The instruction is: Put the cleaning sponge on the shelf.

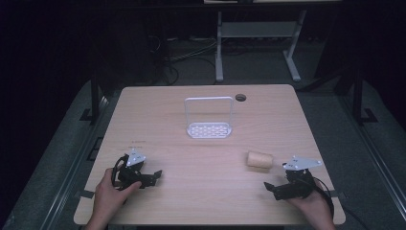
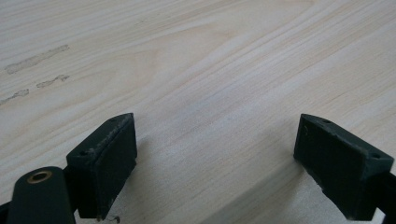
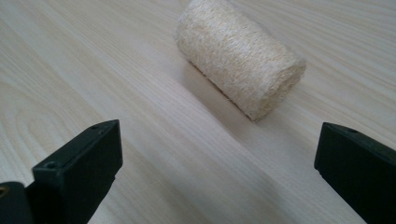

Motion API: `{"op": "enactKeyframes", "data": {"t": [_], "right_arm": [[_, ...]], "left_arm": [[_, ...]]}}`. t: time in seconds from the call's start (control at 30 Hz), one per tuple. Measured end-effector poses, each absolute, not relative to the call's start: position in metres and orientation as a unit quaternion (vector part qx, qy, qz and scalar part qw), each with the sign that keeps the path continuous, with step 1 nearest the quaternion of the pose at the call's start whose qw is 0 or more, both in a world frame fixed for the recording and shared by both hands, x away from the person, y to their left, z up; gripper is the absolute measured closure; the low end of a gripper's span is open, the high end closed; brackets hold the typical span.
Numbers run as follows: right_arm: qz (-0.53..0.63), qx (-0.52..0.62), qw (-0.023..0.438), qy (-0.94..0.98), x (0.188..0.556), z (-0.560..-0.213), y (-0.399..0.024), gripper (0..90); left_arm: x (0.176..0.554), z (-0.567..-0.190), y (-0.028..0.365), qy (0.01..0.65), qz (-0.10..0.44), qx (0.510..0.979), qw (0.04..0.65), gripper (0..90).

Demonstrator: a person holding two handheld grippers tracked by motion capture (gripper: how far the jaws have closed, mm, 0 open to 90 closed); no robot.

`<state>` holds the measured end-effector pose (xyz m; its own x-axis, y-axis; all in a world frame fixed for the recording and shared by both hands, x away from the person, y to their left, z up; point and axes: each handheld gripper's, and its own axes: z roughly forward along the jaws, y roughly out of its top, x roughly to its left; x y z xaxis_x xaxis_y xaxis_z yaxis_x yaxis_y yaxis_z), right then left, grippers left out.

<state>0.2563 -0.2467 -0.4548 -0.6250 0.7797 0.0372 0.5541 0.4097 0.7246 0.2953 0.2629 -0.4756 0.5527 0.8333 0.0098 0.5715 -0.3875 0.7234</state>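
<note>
The roll [image 1: 259, 160] lay on its side on the table [image 1: 206, 143], near and right of the rack [image 1: 209, 129]. The right gripper [image 1: 270, 188], released, sat just beside the roll; the left gripper [image 1: 154, 175], released, well apart.

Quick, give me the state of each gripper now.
Left gripper: open, holding nothing, over bare table.
Right gripper: open, holding nothing, loofah roll lies ahead of it.
</note>
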Motion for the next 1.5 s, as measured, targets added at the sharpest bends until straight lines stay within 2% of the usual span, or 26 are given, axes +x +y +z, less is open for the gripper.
{"op": "enactKeyframes", "data": {"t": [0.73, 1.5], "right_arm": [[0.377, 0.380, 0.166, 0.828, 0.283, -0.440, -0.257, 0.7], [0.388, 0.349, 0.146, 0.840, 0.320, -0.431, -0.250, 0.7]], "left_arm": [[0.295, -0.476, 0.263, 0.433, 0.190, 0.811, 0.344, 12.7], [0.295, -0.476, 0.263, 0.433, 0.190, 0.811, 0.344, 12.6]]}}
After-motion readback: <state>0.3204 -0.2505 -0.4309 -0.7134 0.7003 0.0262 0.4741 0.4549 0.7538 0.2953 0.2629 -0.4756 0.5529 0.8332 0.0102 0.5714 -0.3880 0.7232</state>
